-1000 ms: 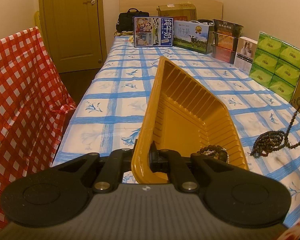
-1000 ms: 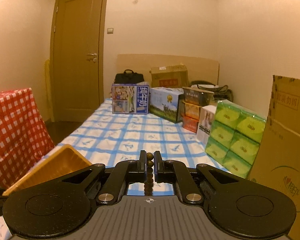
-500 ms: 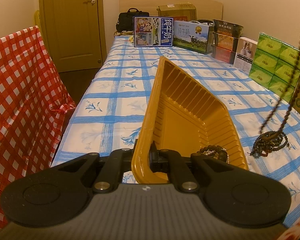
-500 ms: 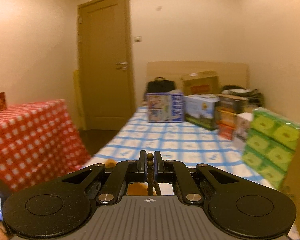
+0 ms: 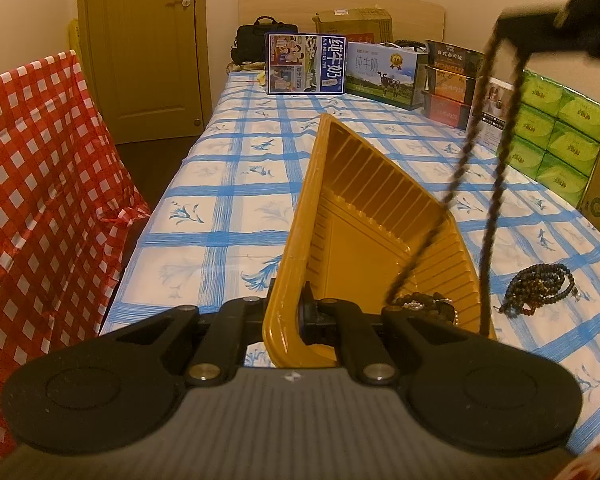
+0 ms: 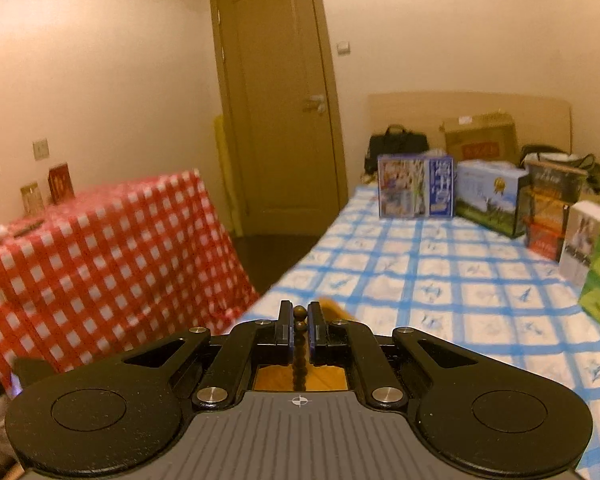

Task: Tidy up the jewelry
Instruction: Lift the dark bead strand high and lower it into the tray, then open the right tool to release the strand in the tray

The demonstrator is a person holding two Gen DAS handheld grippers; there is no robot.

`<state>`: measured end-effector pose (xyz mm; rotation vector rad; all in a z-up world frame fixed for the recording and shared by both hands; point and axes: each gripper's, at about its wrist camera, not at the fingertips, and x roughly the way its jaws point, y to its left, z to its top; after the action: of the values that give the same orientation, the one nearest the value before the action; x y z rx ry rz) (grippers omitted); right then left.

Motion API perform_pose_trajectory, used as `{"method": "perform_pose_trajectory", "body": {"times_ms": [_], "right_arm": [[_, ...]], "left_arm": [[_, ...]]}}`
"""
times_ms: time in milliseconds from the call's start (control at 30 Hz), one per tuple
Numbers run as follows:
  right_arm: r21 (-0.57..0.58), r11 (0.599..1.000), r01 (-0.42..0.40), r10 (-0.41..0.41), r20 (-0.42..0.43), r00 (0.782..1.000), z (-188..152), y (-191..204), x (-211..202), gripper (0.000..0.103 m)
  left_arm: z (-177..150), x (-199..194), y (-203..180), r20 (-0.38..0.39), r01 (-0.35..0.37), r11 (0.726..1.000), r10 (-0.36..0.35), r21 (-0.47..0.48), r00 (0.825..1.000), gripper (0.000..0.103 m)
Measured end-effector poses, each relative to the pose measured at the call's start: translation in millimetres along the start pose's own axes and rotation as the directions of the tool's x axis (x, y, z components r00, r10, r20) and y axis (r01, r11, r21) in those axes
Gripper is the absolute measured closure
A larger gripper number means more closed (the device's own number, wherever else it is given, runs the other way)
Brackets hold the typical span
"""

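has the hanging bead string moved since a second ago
Yes. The bead string, held by the right tool, has swung left from over the tablecloth to hang over the yellow tray.

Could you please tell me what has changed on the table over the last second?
The right gripper, still shut on the long bead strand, swung it left until it hangs over the yellow tray. The left gripper still pinches the tray's near rim; another bead pile stays on the tablecloth.

A blue-checked white cloth-covered surface (image 5: 236, 200) carries a ribbed yellow plastic tray (image 5: 364, 208), a dark coiled bead strand (image 5: 540, 288) and printed boxes (image 5: 306, 63).
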<state>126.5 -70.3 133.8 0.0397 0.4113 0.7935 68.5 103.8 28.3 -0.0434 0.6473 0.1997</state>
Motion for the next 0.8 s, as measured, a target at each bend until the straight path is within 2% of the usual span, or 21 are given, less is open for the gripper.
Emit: {"method": "perform_pose_trajectory", "body": {"times_ms": [333,567,800], "right_arm": [[0.054,0.999,0.003,0.007,-0.184,0.983,-43,-20,58,0.097],[0.076,0.996,0.042,-0.018,-0.286,0.958,-73,-33,72,0.097],[0.137,0.988,0.072,-0.024,-0.328,0.944,-94,-52,71,0.096]], "left_arm": [[0,-2,4,0.001,0.007,1.0,-0.007,-0.012,1.0,0.097],[-1,-1,5,0.001,0.007,1.0,-0.007,-0.013,1.0,0.097],[-1,0,5,0.0,0.007,1.0,-0.007,-0.014,1.0,0.097]]}}
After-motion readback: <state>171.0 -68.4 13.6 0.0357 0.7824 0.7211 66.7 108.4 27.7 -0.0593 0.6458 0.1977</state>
